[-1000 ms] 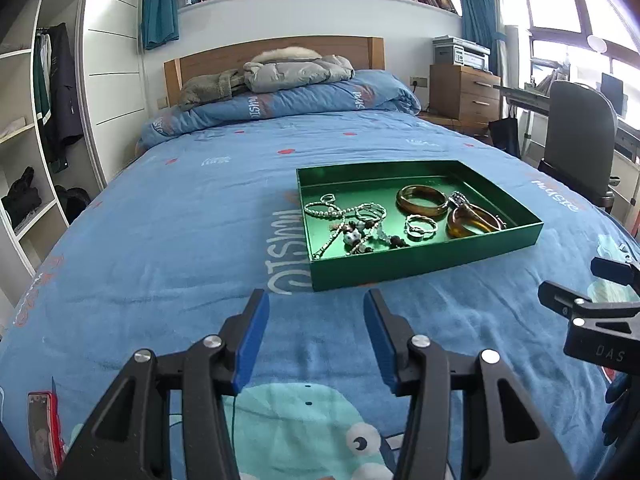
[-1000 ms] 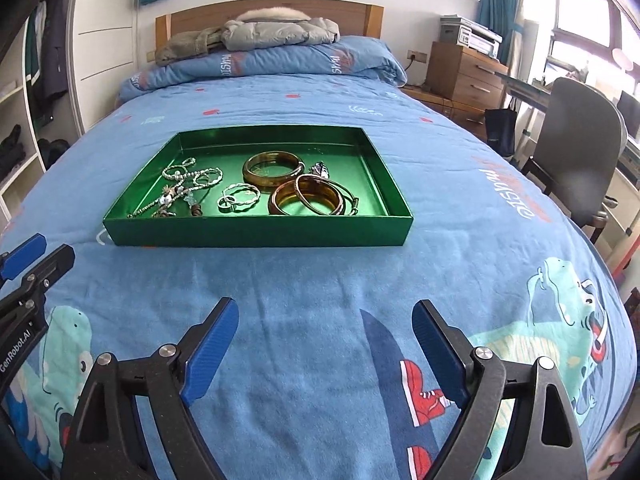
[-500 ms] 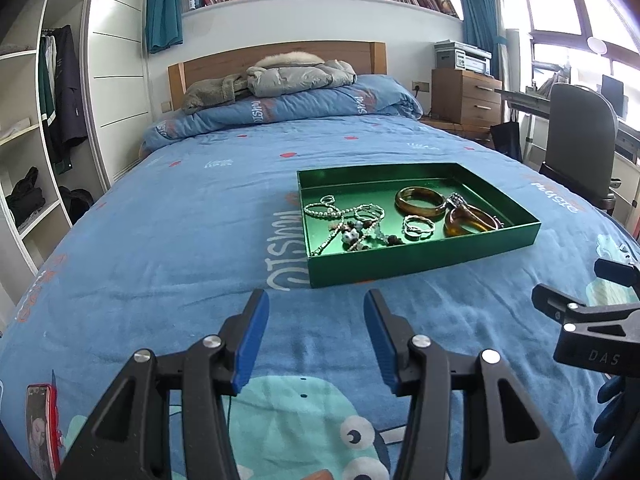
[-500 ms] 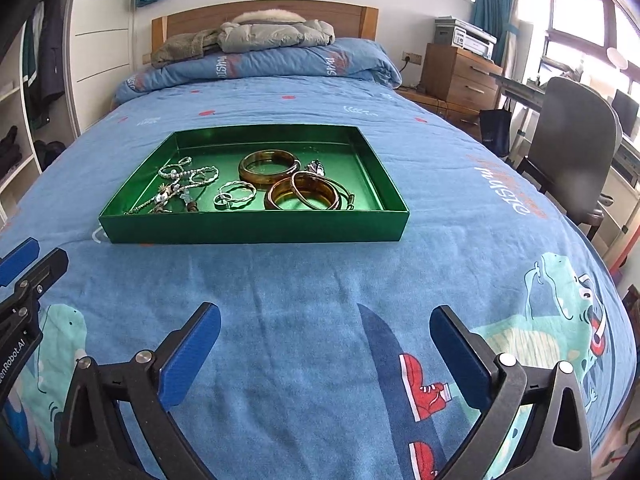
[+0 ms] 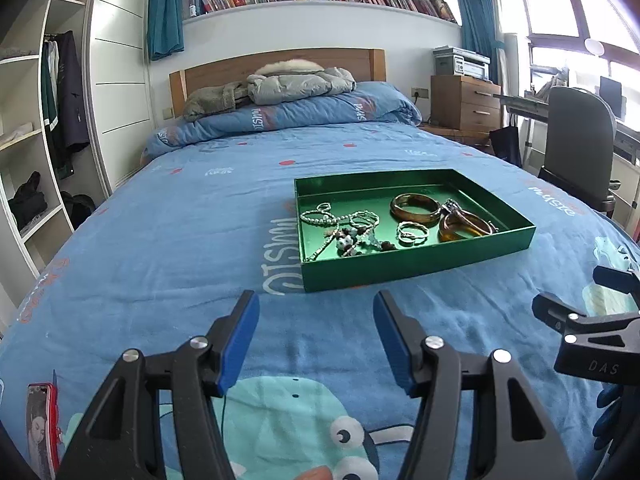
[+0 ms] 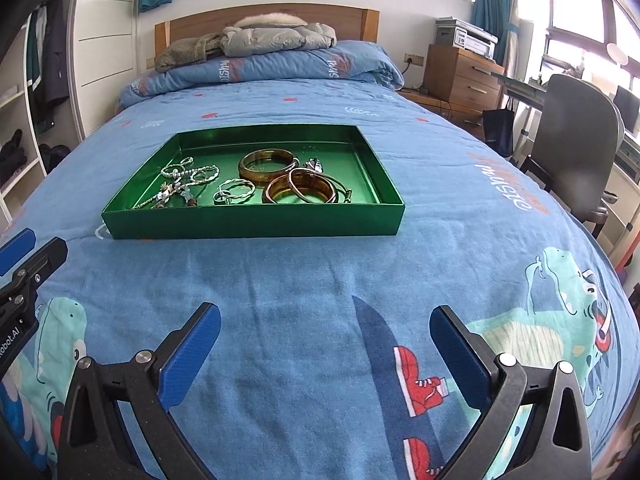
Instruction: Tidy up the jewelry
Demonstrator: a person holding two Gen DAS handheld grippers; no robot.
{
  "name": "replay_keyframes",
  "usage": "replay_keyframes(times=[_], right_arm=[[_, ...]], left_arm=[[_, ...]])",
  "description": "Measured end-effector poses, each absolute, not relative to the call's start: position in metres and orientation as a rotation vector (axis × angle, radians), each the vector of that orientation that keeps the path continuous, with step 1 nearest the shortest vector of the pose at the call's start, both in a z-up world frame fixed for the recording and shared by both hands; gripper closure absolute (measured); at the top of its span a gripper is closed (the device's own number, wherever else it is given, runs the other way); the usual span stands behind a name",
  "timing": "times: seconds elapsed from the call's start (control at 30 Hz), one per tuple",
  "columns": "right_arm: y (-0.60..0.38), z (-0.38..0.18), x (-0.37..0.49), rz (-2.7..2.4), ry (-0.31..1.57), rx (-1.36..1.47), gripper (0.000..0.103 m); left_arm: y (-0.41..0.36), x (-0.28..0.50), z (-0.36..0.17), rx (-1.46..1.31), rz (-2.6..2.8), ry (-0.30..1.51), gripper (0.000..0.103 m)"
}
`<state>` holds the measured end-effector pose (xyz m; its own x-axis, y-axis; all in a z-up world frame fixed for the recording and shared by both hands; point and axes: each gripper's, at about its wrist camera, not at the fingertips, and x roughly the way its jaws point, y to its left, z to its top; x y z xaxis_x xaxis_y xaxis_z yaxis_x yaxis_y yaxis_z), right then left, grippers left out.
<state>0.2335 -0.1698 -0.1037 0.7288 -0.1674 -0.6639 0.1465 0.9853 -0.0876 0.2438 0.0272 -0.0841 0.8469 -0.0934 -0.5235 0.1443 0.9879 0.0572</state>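
Observation:
A green tray (image 5: 416, 260) (image 6: 256, 222) sits on the blue bedspread. Inside lie amber bangles (image 5: 415, 205) (image 6: 266, 163), more amber bangles (image 5: 464, 226) (image 6: 302, 191), silver rings (image 5: 412, 233) (image 6: 236, 190) and beaded chains with charms (image 5: 344, 228) (image 6: 182, 182). My left gripper (image 5: 316, 312) is open and empty, above the bed in front of the tray. My right gripper (image 6: 326, 334) is open wide and empty, also in front of the tray. Each gripper shows at the edge of the other's view (image 5: 592, 320) (image 6: 24, 264).
A phone with a red case (image 5: 40, 420) lies on the bed at the near left. Pillows and a grey jacket (image 5: 296, 84) lie at the headboard. A grey chair (image 6: 576, 136) and a wooden drawer unit (image 6: 460, 76) stand right of the bed. Open shelves (image 5: 28, 140) stand left.
Both grippers have drawn back and tilted up a little, so the tray looks farther off. The right gripper's fingers have opened wider. The jewelry has not moved.

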Motion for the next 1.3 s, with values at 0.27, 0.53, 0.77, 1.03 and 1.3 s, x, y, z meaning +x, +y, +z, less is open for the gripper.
replay_keyframes(times=[0.27,0.53,0.77,1.03,1.3], right_arm=[[-0.183,-0.094,0.224,-0.158,0.723,-0.028,0.000],[-0.194,-0.086,0.206,-0.117,0.713,-0.080,0.000],[-0.207,-0.080,0.188,-0.097,0.712,-0.071,0.000],[-0.208,-0.067,0.158,-0.040,0.681,-0.043,0.000],[-0.214,-0.045,0.126,-0.007,0.636,-0.052,0.000]], left_arm=[[0.021,0.242,-0.081,0.065,-0.141,0.585,0.046],[0.014,0.228,-0.075,-0.009,-0.113,0.656,0.043],[0.004,0.194,-0.062,0.003,-0.086,0.678,0.043],[-0.001,0.147,-0.032,0.009,-0.051,0.660,0.043],[-0.012,0.109,-0.012,0.033,-0.041,0.631,0.043]])
